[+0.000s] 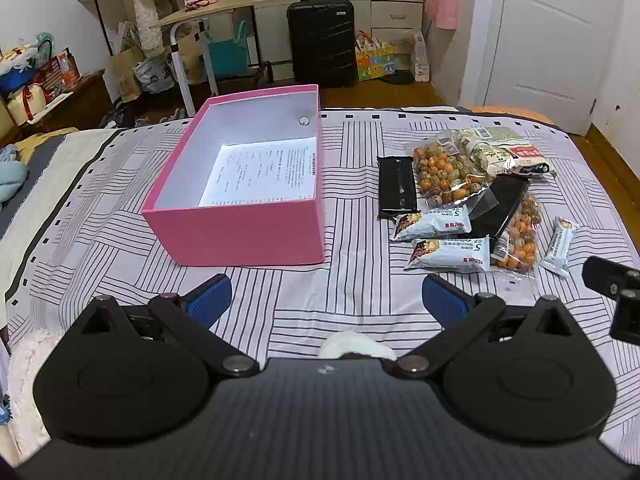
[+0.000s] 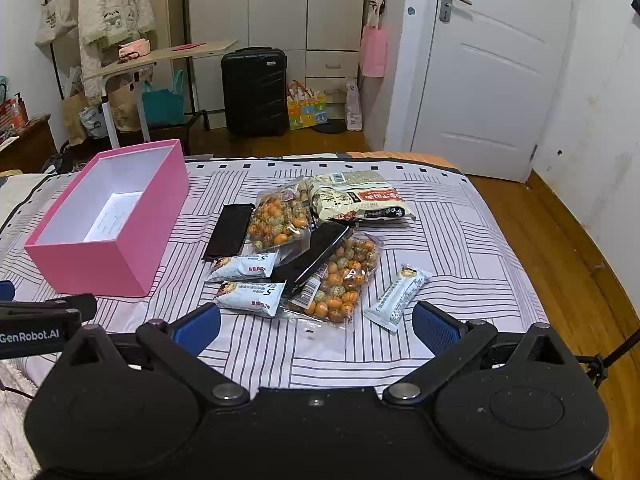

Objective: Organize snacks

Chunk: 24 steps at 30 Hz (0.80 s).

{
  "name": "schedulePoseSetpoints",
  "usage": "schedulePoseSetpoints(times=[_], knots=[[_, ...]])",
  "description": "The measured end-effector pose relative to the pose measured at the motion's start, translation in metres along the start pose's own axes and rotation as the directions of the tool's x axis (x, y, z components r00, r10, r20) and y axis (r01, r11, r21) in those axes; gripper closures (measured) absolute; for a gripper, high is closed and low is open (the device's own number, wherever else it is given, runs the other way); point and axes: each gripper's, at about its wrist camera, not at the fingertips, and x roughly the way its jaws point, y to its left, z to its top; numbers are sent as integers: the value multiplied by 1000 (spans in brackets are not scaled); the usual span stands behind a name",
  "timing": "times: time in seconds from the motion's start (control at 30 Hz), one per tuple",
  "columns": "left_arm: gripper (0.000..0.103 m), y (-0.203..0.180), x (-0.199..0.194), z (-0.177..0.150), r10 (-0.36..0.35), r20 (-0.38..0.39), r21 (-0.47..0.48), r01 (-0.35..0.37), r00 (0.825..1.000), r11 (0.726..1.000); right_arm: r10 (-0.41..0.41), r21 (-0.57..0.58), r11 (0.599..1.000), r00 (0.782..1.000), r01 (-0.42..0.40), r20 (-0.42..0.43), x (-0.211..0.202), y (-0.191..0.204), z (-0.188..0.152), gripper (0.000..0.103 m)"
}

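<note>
An open pink box (image 1: 240, 236) (image 2: 100, 268) with a printed sheet inside stands on the striped bedspread (image 1: 352, 296). To its right lies a pile of snacks: two clear bags of orange and green balls (image 1: 444, 172) (image 2: 280, 216), a beige packet (image 1: 500, 150) (image 2: 352, 196), a black packet (image 1: 396, 186) (image 2: 230, 230), a black pouch (image 2: 316, 256), two pale blue packets (image 1: 450, 256) (image 2: 250, 298) and a small white bar (image 1: 560, 244) (image 2: 398, 294). My left gripper (image 1: 326, 300) is open and empty, in front of the box. My right gripper (image 2: 316, 326) is open and empty, just in front of the pile.
The bed's foot edge lies beyond the box. A black suitcase (image 2: 254, 92), a side table (image 1: 224, 6), bags and a wardrobe stand on the floor behind. A white door (image 2: 492, 68) is at the right. Wooden floor runs along the bed's right side.
</note>
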Motion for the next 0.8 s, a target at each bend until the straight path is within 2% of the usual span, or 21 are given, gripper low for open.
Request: schedulePoseSetpoints(times=[0.4,0.8], knots=[[0,1,-1,-8,3,66,-12,-2,998,1000,1,-8,1000,1000,-1,19,-1,2,-2,0],[0,2,-1,-10,1,67,-19,0,998,1000,9,-5,1000,999,-9,37,-2,2,-4,0]])
